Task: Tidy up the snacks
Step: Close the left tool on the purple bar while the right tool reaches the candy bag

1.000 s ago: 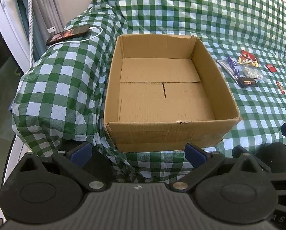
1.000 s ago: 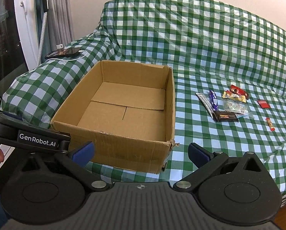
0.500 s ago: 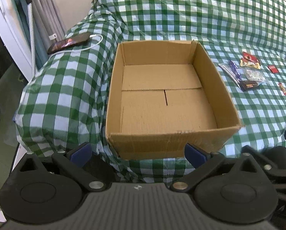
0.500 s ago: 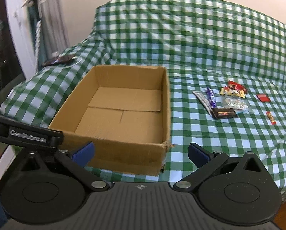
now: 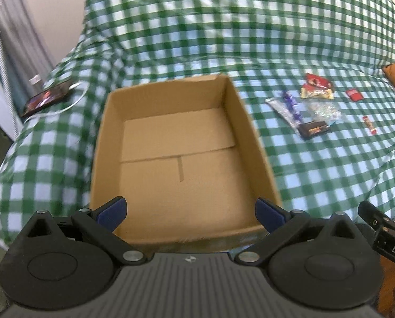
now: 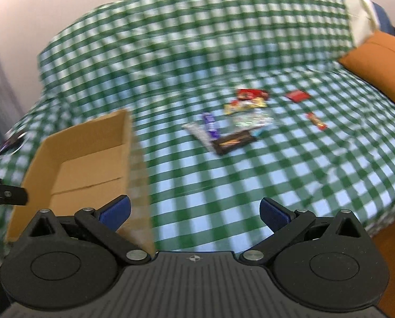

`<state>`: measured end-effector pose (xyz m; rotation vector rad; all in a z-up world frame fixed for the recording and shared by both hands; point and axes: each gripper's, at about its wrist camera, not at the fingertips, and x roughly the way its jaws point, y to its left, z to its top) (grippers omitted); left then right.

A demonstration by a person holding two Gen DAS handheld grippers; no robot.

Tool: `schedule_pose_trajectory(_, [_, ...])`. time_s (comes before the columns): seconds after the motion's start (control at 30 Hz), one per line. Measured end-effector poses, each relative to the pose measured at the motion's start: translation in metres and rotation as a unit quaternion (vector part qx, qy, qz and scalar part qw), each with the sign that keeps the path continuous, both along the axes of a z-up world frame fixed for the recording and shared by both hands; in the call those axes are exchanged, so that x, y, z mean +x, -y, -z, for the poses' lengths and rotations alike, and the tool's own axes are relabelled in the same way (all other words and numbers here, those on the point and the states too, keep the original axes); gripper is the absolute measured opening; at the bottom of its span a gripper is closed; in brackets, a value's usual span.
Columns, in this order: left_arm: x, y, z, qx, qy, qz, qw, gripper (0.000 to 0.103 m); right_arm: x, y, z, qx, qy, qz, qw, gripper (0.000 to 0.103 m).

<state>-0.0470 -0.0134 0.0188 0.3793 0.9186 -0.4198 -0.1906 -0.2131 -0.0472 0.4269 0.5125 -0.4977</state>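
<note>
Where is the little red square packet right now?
The small red square packet lies on the green checked cloth, right of the snack pile and beyond the thin red stick.

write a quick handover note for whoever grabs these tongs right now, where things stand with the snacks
Left tongs: open, empty, held over the near edge of the open brown cardboard box.
Right tongs: open, empty, pointed at the green-and-white checked cloth between the box and the snacks.
Snacks lie loose on the cloth to the right of the box: a dark brown chocolate bar wrapper, purple wrapper, silver wrapper, clear crinkly bag, yellow-and-red packet, small flat red packet, thin red-and-yellow stick.
Done: nothing; the box holds no snacks.
Left: pick up each snack and place it in the box.
</note>
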Motion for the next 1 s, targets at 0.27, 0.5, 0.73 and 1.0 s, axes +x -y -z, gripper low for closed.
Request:
schedule_pose_trajectory(0.27, [0.028, 0.090, 0.000, -0.007, -0.001, 0.040, 0.9992, 0.103, 0.020, 0.078, 0.033, 0.059, 0.004, 0.083, 0.995, 0.103])
schedule_pose_trajectory(0.5, [0.082, 0.176, 0.024, -0.001, -0.003, 0.066, 0.9978, 0.103, 0.075, 0.164, 0.063, 0.085, 0.025, 0.109, 0.990, 0.103])
schedule_pose_trajectory(0.73, [0.146, 0.276, 0.096, 0.024, -0.022, 0.100, 0.9944, 0.103, 0.146, 0.274, 0.099, 0.193, 0.102, 0.120, 0.969, 0.103])
schedule_pose_trajectory(1.0, [0.202, 0.355, 0.171, 0.046, -0.076, 0.115, 0.9894, 0.103, 0.215, 0.340, 0.121, 0.198, 0.067, 0.134, 0.969, 0.103])
